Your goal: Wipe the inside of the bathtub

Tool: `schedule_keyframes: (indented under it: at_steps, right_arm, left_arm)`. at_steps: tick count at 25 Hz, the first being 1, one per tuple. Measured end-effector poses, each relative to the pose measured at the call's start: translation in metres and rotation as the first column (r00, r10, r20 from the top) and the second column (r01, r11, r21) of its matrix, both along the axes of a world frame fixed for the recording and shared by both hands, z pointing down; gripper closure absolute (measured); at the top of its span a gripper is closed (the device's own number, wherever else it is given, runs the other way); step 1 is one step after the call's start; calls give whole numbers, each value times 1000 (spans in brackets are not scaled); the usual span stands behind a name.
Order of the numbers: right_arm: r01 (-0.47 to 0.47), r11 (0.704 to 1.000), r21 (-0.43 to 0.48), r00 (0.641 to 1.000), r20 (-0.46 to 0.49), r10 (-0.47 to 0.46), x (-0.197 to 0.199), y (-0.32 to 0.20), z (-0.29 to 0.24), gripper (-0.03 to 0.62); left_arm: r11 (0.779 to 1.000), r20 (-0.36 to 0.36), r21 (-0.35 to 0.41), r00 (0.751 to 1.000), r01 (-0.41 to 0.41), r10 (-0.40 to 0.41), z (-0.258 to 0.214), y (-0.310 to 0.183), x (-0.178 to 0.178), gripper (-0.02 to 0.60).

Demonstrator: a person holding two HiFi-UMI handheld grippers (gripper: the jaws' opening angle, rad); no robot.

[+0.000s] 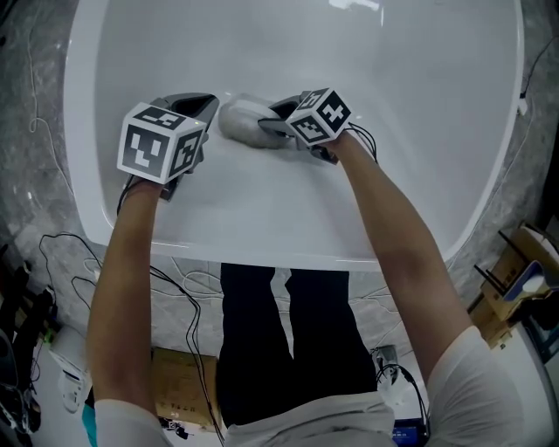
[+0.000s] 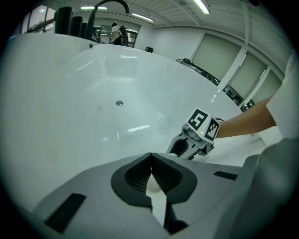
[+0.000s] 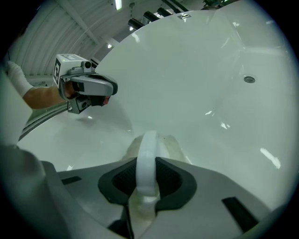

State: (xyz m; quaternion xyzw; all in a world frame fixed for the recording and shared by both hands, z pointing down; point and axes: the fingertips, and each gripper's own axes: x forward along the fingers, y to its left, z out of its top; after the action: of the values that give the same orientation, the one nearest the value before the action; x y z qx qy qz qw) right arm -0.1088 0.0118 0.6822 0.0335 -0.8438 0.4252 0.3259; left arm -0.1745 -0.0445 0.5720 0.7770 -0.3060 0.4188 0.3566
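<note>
1. The right gripper [image 1: 269, 123] reaches into the white bathtub [image 1: 262, 218]. The pale wiping cloth [image 1: 243, 120] is bunched right at its tips and lies against the sloping inner wall near the person's end of the tub.
2. The left gripper [image 1: 206, 108] is just to the left of the cloth. The head view does not show whether the two touch. The right gripper view shows this gripper held above the tub wall, apart from the cloth.
3. Farther along the basin floor sits the round drain [image 2: 119, 103], well clear of both grippers. A dark curved faucet [image 2: 108, 3] rises over the far rim.
4. Outside the tub, black cables [image 1: 179, 292] trail over the floor beside the person's dark trousers [image 1: 262, 340], and a cardboard box [image 1: 179, 384] lies by them.
5. The right gripper's jaws are clamped on a raised white fold of the cloth, with the rest spreading out beneath them.
6. The left gripper's jaws are closed, their tips meeting, with nothing between them.
</note>
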Motion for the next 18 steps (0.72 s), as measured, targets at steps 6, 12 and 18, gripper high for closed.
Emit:
schedule_keyframes:
  at_steps: [6, 12, 18]
  right_arm:
    - [7, 1000, -4, 1000, 10, -7, -5, 6, -21, 496]
    - [22, 1000, 0, 999, 24, -22, -15, 12, -41, 496]
    - [26, 1000, 2, 999, 26, -26, -15, 19, -62, 496]
  left_arm:
    - [1000, -2, 3, 1000, 11, -11, -16, 3, -3, 569]
    - [999, -7, -14, 1000, 30, -30, -28, 11, -9, 569]
    - [1000, 0, -13, 1000, 25, -25, -42, 18, -9, 569]
